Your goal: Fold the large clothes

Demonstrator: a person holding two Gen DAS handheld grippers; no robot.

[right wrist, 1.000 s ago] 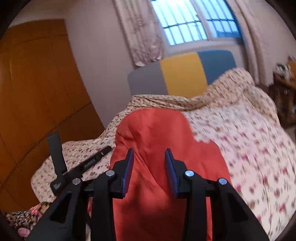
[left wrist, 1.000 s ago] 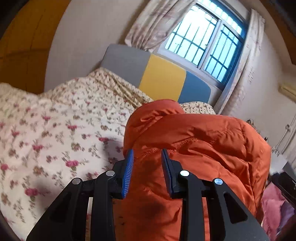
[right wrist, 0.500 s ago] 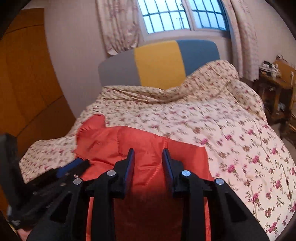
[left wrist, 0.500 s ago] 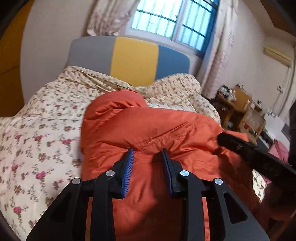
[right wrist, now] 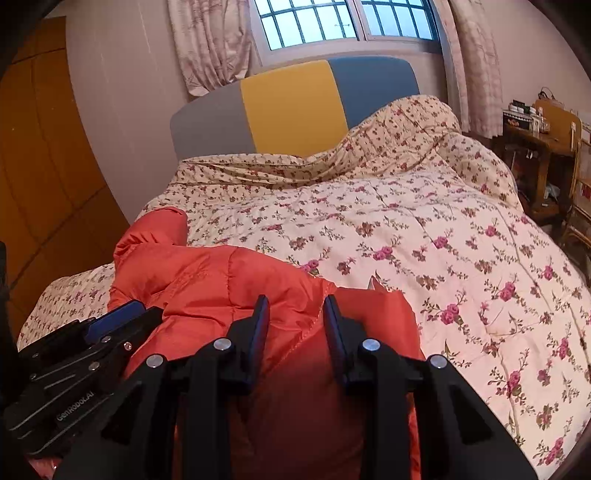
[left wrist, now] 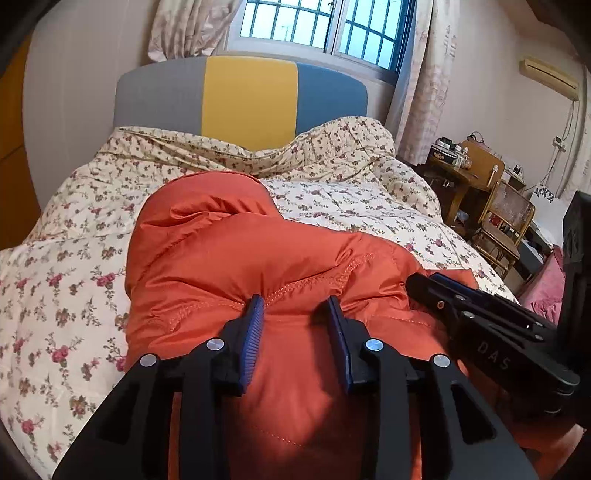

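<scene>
- Left gripper (left wrist: 295, 308): jaws part-open, a gap between the blue pads; orange fabric bulges up between them at a stitched seam. Whether the pads actually pinch the fabric cannot be told.
- Right gripper (right wrist: 293, 308): jaws part-open to a similar width, set over the near right corner of the garment, a seam running between them. Grip on the fabric cannot be confirmed.
- The two grippers sit side by side at the garment's near edge; each shows in the other's view.
- Orange padded jacket (left wrist: 240, 258): lies on the bed, left of centre. Long axis runs from the grippers away toward the headboard (left wrist: 240, 99); the rounded, puffed far end points at the headboard, and the wide end is nearest the grippers.
- Floral quilt (right wrist: 424, 229): covers the bed beneath the jacket, bunched at the head.
- Barred window (right wrist: 347, 18) with curtains above the headboard; wooden chair (left wrist: 506, 218) to the right of the bed.
</scene>
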